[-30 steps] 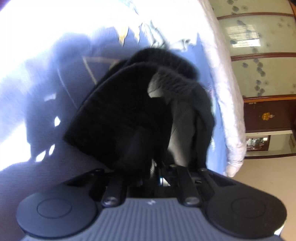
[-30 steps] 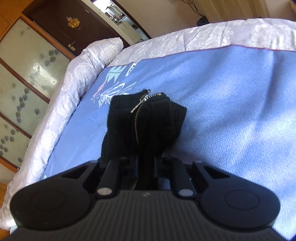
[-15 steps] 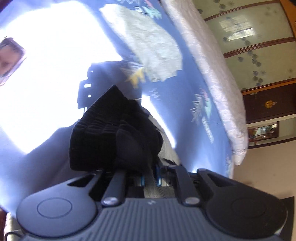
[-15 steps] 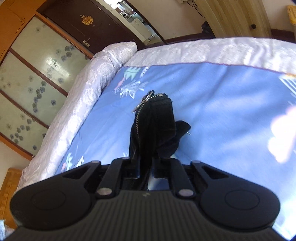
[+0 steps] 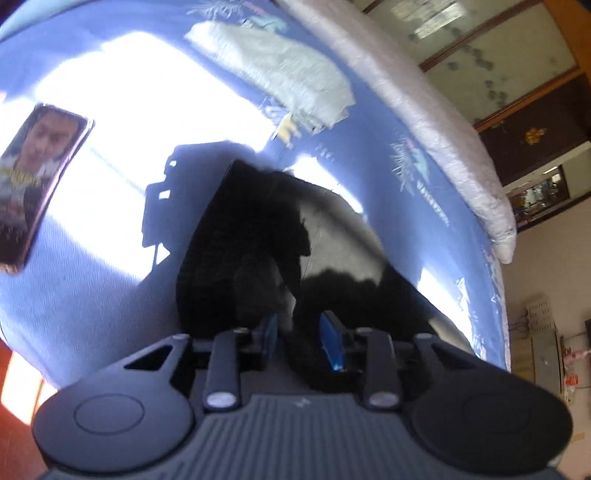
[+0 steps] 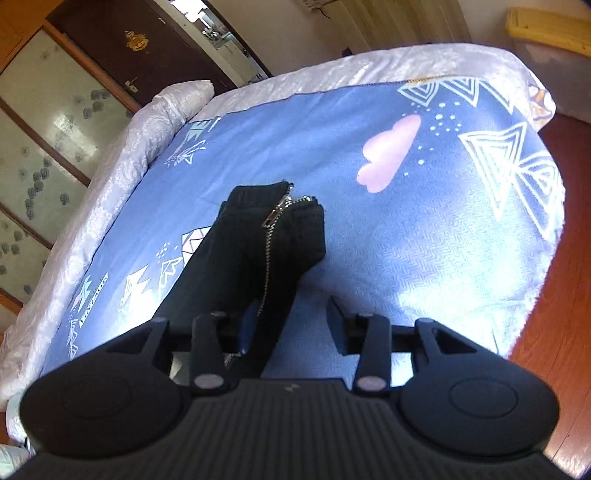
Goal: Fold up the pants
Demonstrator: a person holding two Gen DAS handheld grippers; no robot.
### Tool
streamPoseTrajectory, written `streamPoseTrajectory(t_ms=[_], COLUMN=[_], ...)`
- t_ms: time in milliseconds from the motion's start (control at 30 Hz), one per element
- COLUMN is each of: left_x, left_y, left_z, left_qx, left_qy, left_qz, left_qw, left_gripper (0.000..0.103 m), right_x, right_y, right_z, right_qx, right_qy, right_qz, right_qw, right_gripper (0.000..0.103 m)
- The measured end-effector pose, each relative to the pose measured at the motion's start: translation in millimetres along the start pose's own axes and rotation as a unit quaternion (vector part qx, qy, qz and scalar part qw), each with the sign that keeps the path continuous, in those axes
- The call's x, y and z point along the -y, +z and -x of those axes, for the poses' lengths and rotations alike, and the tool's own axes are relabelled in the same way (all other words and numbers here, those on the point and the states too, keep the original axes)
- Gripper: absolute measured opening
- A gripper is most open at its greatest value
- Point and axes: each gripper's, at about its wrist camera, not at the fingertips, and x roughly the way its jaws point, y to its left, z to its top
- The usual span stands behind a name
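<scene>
One bed: blue printed blanket [image 6: 424, 240] over a white quilted cover [image 6: 122, 177], filling most of both views.
One pair of pants: black pants [image 6: 255, 254] lying on the blanket, just ahead of both grippers, reaching away toward the far side.
One pale cloth: light, crumpled cloth [image 5: 291, 70] on the far part of the blanket, well apart from the pants.
One phone: phone [image 5: 33, 188] with a lit screen, at the left on the blanket.
Two grippers: left gripper [image 5: 303, 330] with jaws opening, black fabric between its blue pads, which stand clear of it; right gripper [image 6: 291, 325] with jaws opening, fabric against its left pad only, the right pad free.
Left wrist view only: cloth, phone, strong sun patches and the gripper's shadow.
Right wrist view only: zipper [image 6: 275, 236] running down the pants, pink cloud print [image 6: 388, 155], yellow-lidded bin [image 6: 546, 33] in the far right corner.
Room: wood floor [image 6: 561, 295] to the right, frosted patterned panels [image 6: 48, 129] and a dark door [image 6: 147, 48] at far left.
</scene>
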Motion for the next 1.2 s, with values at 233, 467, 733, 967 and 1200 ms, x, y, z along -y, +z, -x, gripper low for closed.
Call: streamPoseTrajectory(t_ms=[233, 467, 733, 967, 1200], left_x=[-1.6, -45.4, -1.4, 60.9, 0.8], left_y=[63.8, 73.6, 48.2, 62.6, 56.6], left_z=[-19.7, -100.9, -115.1, -37.9, -98.4], left_qx=[0.042, -0.038, -0.046, 0.116, 0.01], left_qy=[0.047, 0.003, -0.01, 0.008, 0.137], left_qz=[-0.043, 0.037, -0.041, -0.202, -0.116], left_qw=[0.9971, 0.9986, 0.9981, 0.9724, 0.9838], left_gripper=[0.066, 0.091, 0.02, 0.017, 0.038], right_x=[-46.8, -115.6, -135.8, -146.0, -136.2], right_y=[-35.2, -74.3, -103.3, -113.3, -114.9], right_z=[22.2, 14.5, 6.6, -4.0, -11.6], right_qx=[-0.028, -0.075, -0.1, -0.105, -0.115], right_qy=[0.11, 0.161, 0.137, 0.087, 0.077], right_qz=[0.087, 0.191, 0.212, 0.255, 0.238], right_qw=[0.99, 0.965, 0.962, 0.957, 0.961], right_gripper=[0.045, 0.045, 0.045, 0.044, 0.044])
